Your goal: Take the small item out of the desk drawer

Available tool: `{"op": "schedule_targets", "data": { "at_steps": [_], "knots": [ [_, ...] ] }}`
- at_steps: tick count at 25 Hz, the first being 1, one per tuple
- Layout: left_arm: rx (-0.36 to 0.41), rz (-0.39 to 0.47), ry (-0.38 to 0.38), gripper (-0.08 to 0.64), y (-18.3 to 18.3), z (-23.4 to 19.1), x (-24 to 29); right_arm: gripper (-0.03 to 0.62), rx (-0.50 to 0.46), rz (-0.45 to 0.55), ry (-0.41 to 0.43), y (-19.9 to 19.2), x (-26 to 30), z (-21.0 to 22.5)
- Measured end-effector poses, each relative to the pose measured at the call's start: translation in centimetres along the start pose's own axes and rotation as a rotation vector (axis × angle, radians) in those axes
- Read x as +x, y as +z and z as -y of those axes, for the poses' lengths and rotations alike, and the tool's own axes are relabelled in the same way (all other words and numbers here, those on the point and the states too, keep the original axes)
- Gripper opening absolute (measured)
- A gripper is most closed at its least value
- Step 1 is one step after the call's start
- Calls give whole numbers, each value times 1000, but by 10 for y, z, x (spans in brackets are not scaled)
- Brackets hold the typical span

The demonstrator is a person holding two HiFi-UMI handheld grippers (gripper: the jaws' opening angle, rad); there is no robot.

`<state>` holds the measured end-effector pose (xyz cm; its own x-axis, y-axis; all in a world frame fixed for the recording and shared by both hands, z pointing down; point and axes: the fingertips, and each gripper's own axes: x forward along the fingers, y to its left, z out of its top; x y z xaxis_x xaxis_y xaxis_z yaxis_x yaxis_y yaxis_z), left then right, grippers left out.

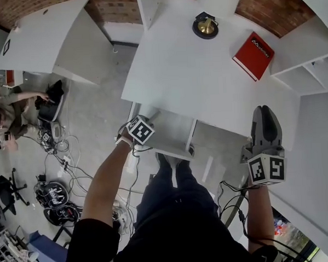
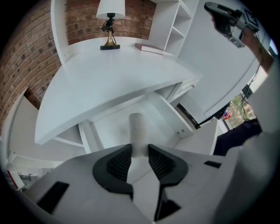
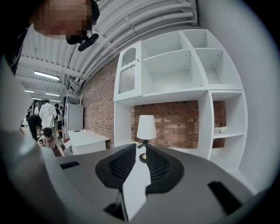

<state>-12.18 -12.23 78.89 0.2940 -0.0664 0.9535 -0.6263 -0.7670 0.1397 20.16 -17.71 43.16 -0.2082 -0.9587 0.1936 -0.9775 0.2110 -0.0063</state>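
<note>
Seen from above, a person in dark trousers stands at a white table (image 1: 172, 72) with both forearms reaching forward. The left arm (image 1: 103, 180) is bare below a dark sleeve and stretches out and down. Its wrist is bent so that the left hand-held gripper (image 2: 139, 149) points steeply downward, and only the marker cube on top of it shows from the head view. The jaws of this hand-held gripper are closed tight on a small white cylinder (image 2: 137, 131), pinching its near end between the black ribbed pads. The cylinder sticks straight out past the fingertips. It hangs over the open drawer (image 1: 172, 130), which is pulled out from under the table's front edge, and sits above the drawer's near left corner.

The right arm (image 1: 259, 205) is held nearer the body, off to the right of the drawer. The right hand-held gripper (image 3: 140, 151) points almost level across the table. Its jaws stand a narrow gap apart with nothing between them.

Further off on the table top, a lamp (image 1: 205, 26) with a brass base stands near the far edge. A red book (image 1: 254, 55) lies flat to its right. Behind them rise white shelves (image 3: 183, 70) against a brick wall (image 3: 105, 105).

Off to the left, cables (image 1: 58, 155) trail over the grey floor, and another person (image 1: 10, 116) crouches there.
</note>
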Motion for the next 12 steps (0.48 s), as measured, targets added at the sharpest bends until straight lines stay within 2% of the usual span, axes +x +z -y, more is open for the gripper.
{"op": "schedule_targets", "data": {
  "at_steps": [3,5,9,12],
  "knots": [
    [8,30,-1,118,-2,6,-22,69,-8,23,9,12,-3,-6],
    [-17,72,-6,118,-1,9,-41,71,-10,34,7,21,-5,-7],
    [-128,224,-1,119,20,8,-93,72,-8,65,-10,44,-9,-3],
    [-158,348,38,118,45,3,-137,72,-11,99,-14,61,-12,-2]
  ]
}}
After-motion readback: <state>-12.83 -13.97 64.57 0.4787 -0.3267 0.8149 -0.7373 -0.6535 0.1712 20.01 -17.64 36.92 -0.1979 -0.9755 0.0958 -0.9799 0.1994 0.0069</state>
